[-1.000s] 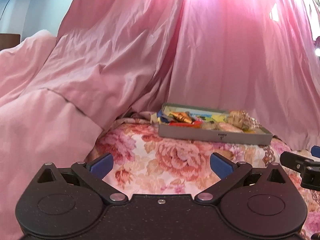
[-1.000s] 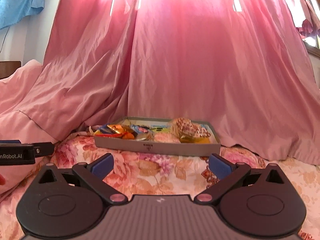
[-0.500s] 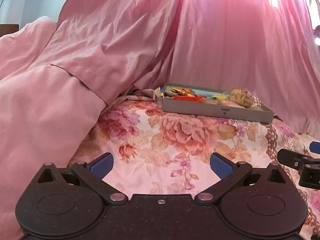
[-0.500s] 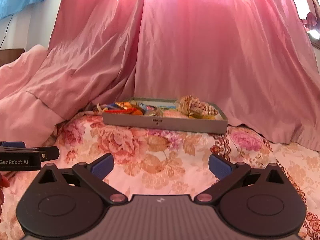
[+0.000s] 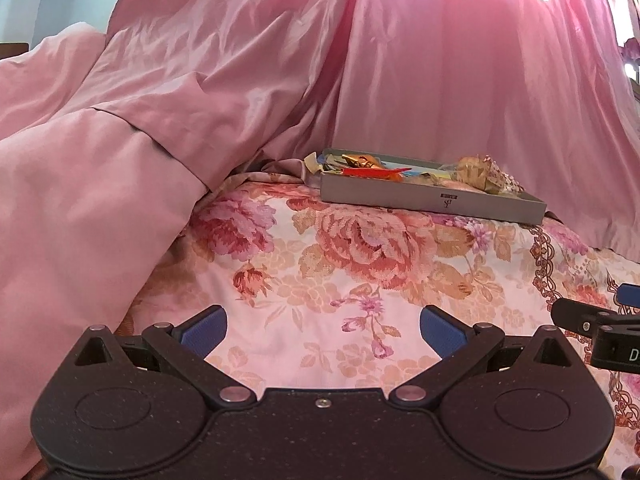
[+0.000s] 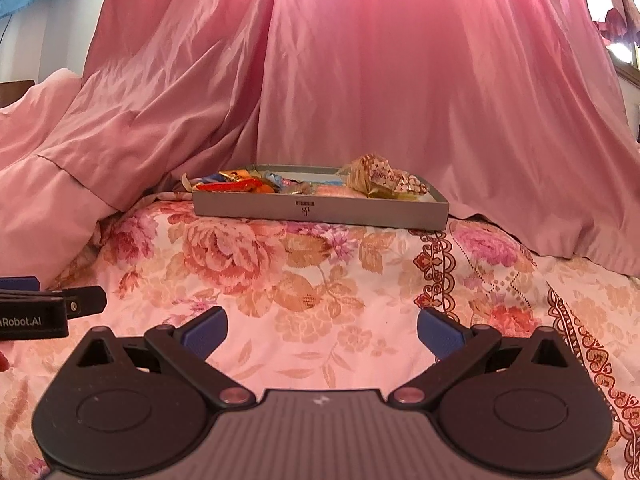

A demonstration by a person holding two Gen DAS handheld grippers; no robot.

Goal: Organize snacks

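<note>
1. Nearest, the left gripper and the right gripper both hover with blue pads spread wide and nothing between them, over a floral bedspread (pink and peach roses).
2. Beside the right gripper, the other tool's side reads "nRobot.AI".
3. Farther back, a shallow grey box rests on the bedspread with a small dark logo on its front wall, too small to read.
4. Inside it lie the snacks: orange, red and blue wrappers at left, a gold patterned packet at right.
5. Behind hangs a pink curtain.
</note>
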